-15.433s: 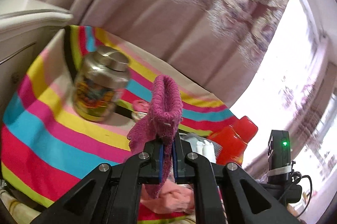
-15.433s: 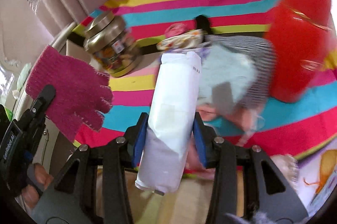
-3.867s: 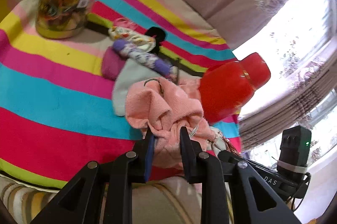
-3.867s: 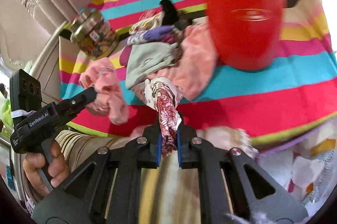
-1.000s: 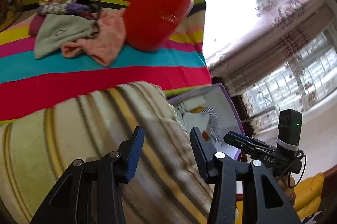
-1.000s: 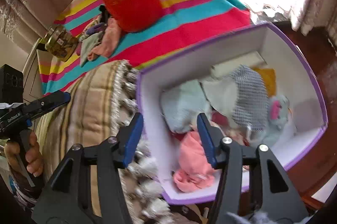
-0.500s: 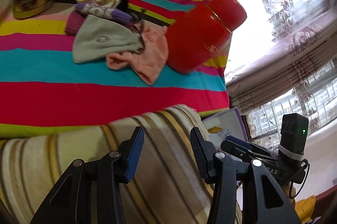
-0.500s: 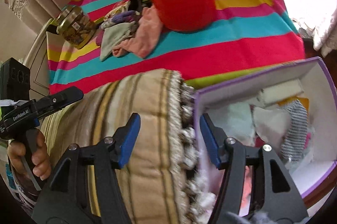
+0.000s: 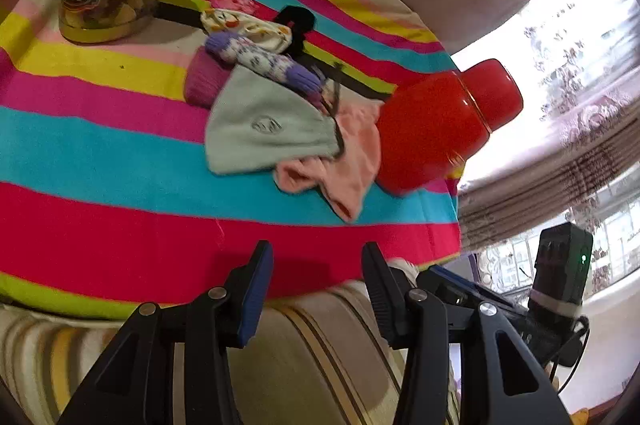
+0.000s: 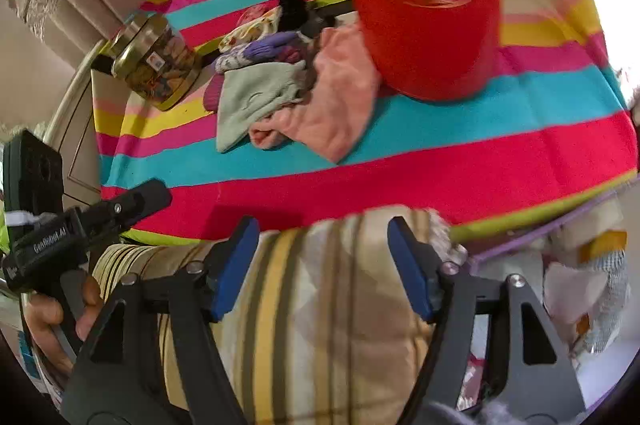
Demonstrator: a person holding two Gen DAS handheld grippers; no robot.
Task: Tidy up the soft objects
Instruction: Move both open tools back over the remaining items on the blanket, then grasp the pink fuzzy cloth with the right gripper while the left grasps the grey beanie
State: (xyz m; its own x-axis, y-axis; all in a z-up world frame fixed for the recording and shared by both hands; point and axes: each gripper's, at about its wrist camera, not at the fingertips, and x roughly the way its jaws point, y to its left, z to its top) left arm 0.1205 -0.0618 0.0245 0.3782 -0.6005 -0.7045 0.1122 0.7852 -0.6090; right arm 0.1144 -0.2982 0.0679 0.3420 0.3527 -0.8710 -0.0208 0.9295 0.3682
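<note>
Now both claws stand wide and empty: the left gripper point(image 9: 316, 267) and the right gripper point(image 10: 320, 257) hover over the striped cushion point(image 10: 320, 305) at the near edge of the rainbow cloth point(image 9: 100, 161), facing the red jar point(image 9: 436, 125). What remains to sort lies in a heap just beside that jar: a pink cloth point(image 9: 352, 161) touching its base, a grey-green hat point(image 9: 256, 129) overlapping the pink on the side away from the jar, a purple patterned glove point(image 9: 264, 59) and a floral pouch point(image 9: 244, 25) behind the hat. The purple-edged box point(image 10: 560, 237) sits below the cloth edge, on the jar's side of the cushion. The risk, as I judge it, is the jar: pulling the pink cloth could drag or tip it, since the two touch, and the tangled heap may lift as a clump and shed pieces short of the box. A second ago both cameras looked down at the box and cushion; four seconds ago the left claw held a pink knit and the right a patterned cloth, and both are free now.
</note>
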